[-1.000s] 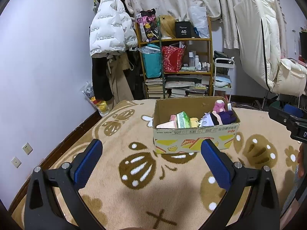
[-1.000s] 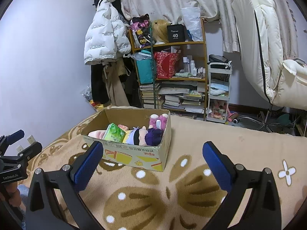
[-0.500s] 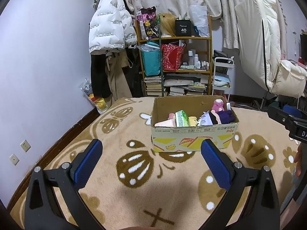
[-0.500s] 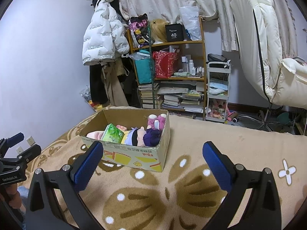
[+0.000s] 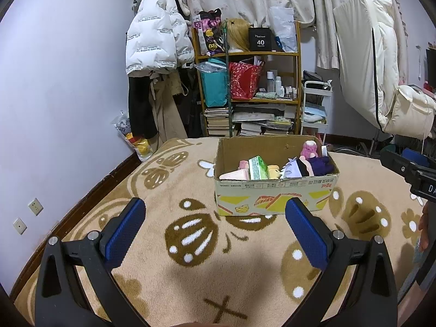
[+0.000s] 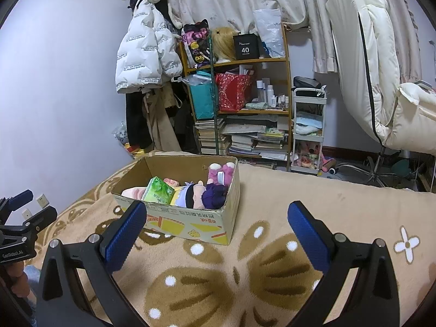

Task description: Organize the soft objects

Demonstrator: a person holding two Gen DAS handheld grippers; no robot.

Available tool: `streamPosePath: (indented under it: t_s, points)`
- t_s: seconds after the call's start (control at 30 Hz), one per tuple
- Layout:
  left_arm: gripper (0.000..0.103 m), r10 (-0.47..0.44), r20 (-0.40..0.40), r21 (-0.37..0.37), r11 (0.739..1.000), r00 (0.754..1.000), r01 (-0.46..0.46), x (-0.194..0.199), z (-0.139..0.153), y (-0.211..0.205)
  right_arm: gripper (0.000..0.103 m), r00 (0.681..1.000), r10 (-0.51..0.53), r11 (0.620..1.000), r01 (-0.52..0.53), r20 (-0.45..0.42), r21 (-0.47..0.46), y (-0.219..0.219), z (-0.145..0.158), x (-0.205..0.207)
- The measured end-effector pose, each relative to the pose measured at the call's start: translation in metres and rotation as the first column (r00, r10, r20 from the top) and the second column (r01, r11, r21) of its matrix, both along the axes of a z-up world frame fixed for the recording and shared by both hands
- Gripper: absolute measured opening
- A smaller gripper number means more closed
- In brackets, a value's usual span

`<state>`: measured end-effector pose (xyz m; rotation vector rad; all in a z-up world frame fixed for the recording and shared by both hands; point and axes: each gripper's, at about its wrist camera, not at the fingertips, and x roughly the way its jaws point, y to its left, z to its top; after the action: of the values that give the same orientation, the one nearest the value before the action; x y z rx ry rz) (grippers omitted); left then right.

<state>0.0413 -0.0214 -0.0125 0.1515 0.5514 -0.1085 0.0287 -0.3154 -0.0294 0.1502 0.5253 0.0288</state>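
Cardboard box (image 5: 275, 190), open-topped, on tan blanket (image 5: 163, 245) patterned with brown motifs; box well ahead of both tools, nearer the middle of the left wrist view, left of centre in the right wrist view. Contents, packed along the near wall: pink soft item (image 5: 235, 173) at the left end; green tissue pack (image 6: 159, 190) beside it, standing on edge; yellow plush (image 5: 273, 170); black-haired doll (image 6: 194, 194); purple plush (image 6: 215, 194) at the right end; pink plush (image 6: 221, 173) upright in the far right corner. Left tongs (image 5: 215, 224): spread wide, holding nothing, above bare blanket. Right tongs (image 6: 217, 227): likewise spread wide and empty, left pad overlapping the box's near corner in view only, no contact evident. No loose soft item visible on the blanket; likely step, by judgement: reaching into the box for one piece. Recommended handling: descend from above, clear of the cardboard rim; take one item only, with pads across its bulk, not on a limb or a tag; close gently, since plush compresses and may slip; steady the box with the other tongs if it drags. Background: bookshelf (image 5: 261, 103), white jacket (image 5: 152, 43).
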Motion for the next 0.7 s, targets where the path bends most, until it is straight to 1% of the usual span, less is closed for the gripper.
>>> streamPosePath:
  t_s: [0.23,0.7]
  points:
    - [0.101,0.004,0.01,0.011,1.0,1.0,-0.004,-0.001,0.0009,-0.001,0.103,1.0,-0.002,1.0,0.002,-0.001,-0.004,-0.0001,0.0004,0.0001]
    - [0.101,0.008,0.001,-0.009,1.0,1.0,-0.008,0.0007,0.0027,0.0029,0.103,1.0,0.001,1.0,-0.001,-0.001,-0.004,-0.0009,0.0008,0.0006]
